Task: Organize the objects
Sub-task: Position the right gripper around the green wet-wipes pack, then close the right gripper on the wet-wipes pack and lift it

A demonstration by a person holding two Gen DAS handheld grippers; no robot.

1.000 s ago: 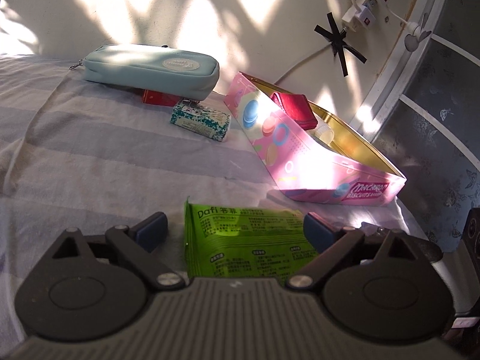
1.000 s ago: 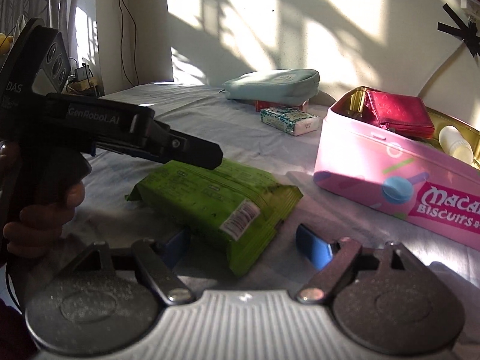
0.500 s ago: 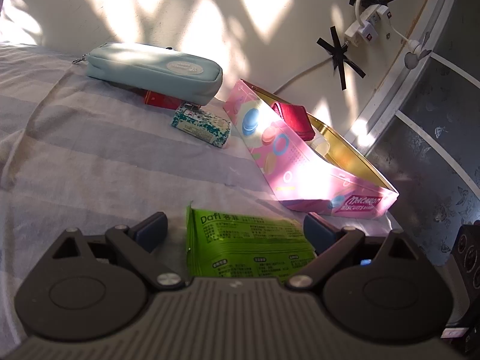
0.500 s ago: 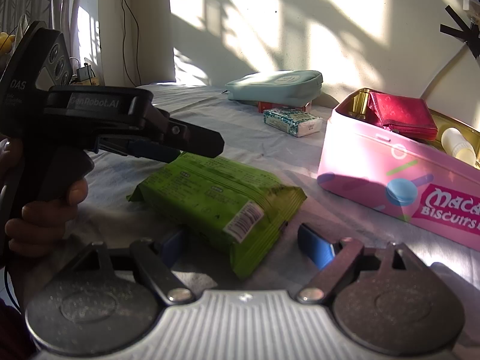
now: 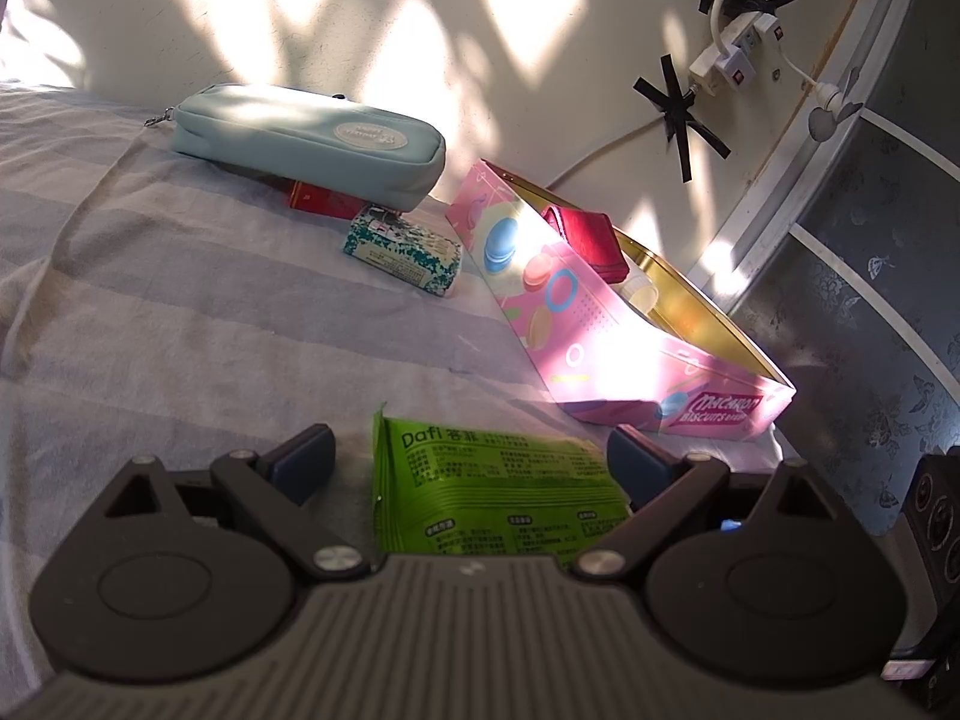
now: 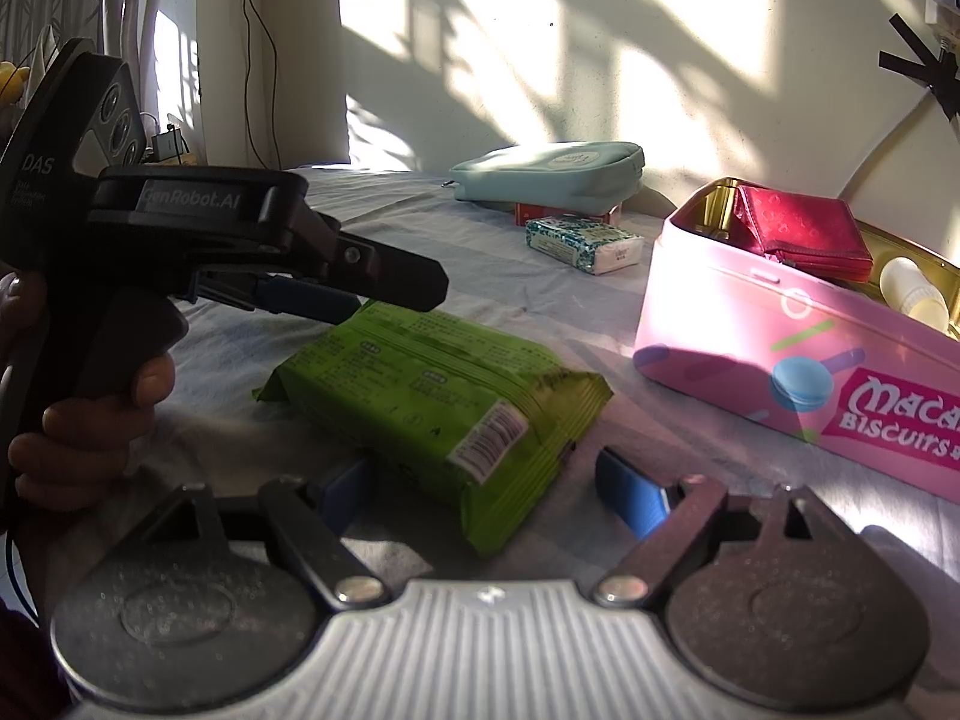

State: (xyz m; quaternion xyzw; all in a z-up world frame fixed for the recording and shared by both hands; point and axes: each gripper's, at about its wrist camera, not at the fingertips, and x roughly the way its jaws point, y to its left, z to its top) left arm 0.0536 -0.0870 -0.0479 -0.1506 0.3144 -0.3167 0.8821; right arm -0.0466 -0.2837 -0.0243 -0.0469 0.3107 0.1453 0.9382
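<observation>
Grippers [image 5: 471, 456] [image 6: 480, 480] both spread wide, straddling green packet [image 6: 438, 402] beside pink tin [image 6: 780, 360]; your uneven squeeze risks crushing it.

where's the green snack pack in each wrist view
Left wrist: green snack pack bottom centre, between the left gripper pads.
Right wrist: it lies centre, its near end between the right gripper pads.
Shared landmark: pink biscuit tin, right of the pack in both.

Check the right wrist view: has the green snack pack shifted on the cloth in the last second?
No. The green snack pack lies at the same spot and angle relative to the pink biscuit tin as before.
</observation>
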